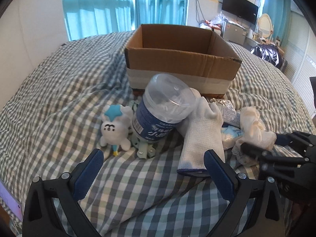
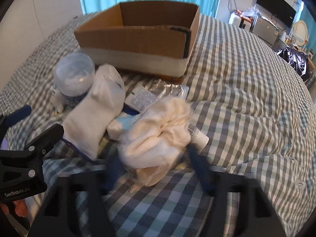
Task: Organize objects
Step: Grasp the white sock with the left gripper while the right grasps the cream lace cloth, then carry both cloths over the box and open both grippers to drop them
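Observation:
An open cardboard box (image 1: 177, 59) (image 2: 138, 39) stands on the checked bed. In front of it lies a pile: a plush toy (image 1: 115, 126), a clear jar with a blue label (image 1: 160, 108) (image 2: 74, 77), a white sock (image 1: 201, 136) (image 2: 94, 118), a foil tube (image 1: 227, 108) and a cream cloth bundle (image 1: 254, 126) (image 2: 160, 138). My left gripper (image 1: 154, 158) is open and empty, just short of the pile. My right gripper (image 2: 156, 158), blurred, has its fingers on either side of the cream bundle; whether they grip it is unclear.
The checked duvet (image 2: 246, 108) is rumpled with folds. A pale green plastic piece (image 1: 145, 148) lies under the jar. A TV (image 1: 240, 9), a small fridge and clutter stand at the far right wall. Blue curtains (image 1: 122, 6) hang behind the bed.

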A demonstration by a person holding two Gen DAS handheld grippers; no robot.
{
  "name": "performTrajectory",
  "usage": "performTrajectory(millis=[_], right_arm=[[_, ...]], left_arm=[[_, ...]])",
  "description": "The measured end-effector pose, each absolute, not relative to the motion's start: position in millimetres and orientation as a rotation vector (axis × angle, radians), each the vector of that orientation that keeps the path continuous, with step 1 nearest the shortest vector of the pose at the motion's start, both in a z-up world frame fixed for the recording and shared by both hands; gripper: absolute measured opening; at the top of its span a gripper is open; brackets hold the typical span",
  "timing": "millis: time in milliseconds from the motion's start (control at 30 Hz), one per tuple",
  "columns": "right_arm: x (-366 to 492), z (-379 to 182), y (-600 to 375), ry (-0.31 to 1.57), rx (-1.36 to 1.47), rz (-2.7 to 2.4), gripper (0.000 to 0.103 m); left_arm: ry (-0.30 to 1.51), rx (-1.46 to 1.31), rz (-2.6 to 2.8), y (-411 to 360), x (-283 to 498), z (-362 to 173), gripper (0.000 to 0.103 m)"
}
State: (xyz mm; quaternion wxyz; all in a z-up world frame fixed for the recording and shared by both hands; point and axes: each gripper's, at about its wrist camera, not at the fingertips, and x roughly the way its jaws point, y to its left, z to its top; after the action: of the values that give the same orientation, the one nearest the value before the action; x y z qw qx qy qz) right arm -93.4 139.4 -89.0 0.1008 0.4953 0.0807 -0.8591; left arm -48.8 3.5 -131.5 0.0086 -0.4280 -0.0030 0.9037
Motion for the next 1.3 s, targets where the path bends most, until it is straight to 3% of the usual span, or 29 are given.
performTrajectory(millis=[33,267,333,400,500,600,767,1300], right_arm=[[-92,-85,140,0.234,1.452,-2.553,0.027],[-94,-59,164,0.131,1.323,-2.651,0.025],[-94,-59,168,0.112,1.323,-2.659,0.025],[-95,-60,172,0.098,1.331,-2.65,0.025],[-98,-57,173,0.087,1.328,-2.636,0.025],[-98,-55,173,0.099,1.311,-2.631,0.025],[-81,-42,171,0.103,1.258,-2.655,0.024],[-27,58,168,0.075,0.962,-2.681,0.024]], left_arm=[[-0.013,-1.338,2.815,5,-51,-132,0.103],[-0.006,-1.334,2.726,38,-66,-134,0.103],[0.045,-1.336,2.705,52,-69,-140,0.09],[0.073,-1.352,2.672,59,-71,-145,0.057],[0.06,-1.35,2.635,62,-69,-147,0.037],[0.047,-1.353,2.635,56,-67,-142,0.029],[0.028,-1.339,2.643,51,-55,-127,0.024],[-0.038,-1.039,2.74,26,-15,-22,0.024]])
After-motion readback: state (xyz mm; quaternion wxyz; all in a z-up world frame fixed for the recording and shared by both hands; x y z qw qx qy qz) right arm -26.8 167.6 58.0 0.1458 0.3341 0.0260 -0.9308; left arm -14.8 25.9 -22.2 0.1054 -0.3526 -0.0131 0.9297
